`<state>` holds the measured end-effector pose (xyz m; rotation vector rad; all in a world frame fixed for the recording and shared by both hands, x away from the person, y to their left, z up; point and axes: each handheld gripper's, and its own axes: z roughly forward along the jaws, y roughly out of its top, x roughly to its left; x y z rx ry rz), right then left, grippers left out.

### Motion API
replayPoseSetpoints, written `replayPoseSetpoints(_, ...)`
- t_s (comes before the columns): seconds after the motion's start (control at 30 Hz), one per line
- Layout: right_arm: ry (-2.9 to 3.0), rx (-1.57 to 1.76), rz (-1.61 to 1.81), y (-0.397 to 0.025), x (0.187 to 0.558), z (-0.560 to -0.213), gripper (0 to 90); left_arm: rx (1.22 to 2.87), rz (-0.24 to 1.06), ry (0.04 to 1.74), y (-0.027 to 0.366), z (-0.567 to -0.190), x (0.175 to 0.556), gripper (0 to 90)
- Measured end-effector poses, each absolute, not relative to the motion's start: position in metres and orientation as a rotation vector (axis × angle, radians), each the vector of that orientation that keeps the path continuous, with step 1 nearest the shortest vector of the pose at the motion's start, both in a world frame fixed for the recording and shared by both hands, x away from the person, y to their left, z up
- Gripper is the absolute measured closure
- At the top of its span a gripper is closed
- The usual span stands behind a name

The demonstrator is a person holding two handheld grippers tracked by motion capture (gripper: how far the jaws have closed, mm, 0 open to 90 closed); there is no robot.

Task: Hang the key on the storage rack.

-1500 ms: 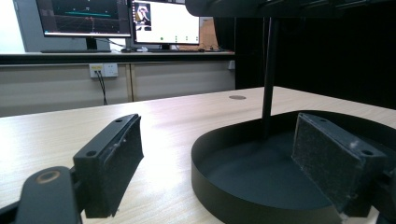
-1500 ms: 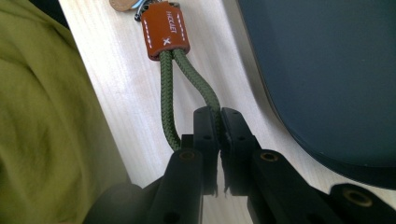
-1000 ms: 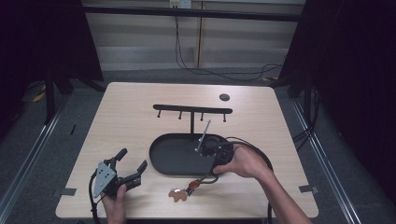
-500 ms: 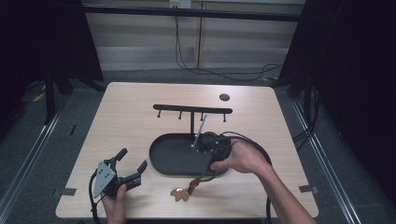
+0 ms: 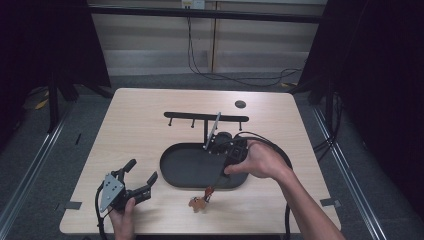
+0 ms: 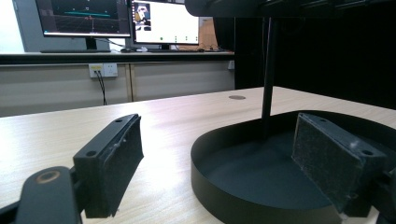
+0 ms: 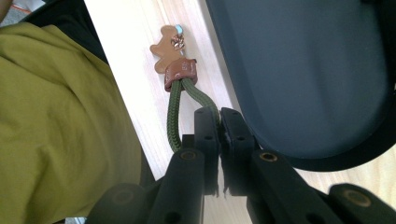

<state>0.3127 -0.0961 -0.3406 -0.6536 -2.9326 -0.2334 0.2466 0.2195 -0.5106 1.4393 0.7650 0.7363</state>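
In the lower middle of the high view, the keychain [image 5: 202, 199] hangs from my right gripper [image 5: 216, 181], its brown bear charm just at the table [image 5: 140, 115] near the front edge, beside the rim of the black tray [image 5: 172, 162]. Bare table lies open to the left of the charm, up to my left gripper [image 5: 142, 180] at the lower left. In the right gripper view my fingers [image 7: 208, 123] are pressed together on the green cord [image 7: 175, 121], the tray wall close on the right, my yellow sleeve [image 7: 56, 116] on the left. My left fingers [image 6: 114, 161] stand wide apart, holding nothing, one over the tray's rim.
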Motion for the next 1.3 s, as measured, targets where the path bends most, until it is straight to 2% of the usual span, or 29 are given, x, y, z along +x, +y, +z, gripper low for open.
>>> replayPoseSetpoints(1.3, -3.008, -0.6, -0.357, -0.085, 0.327, -0.283, 86.3, 1.439, 0.736, 0.765, 0.22, -0.511, 0.247, 15.8)
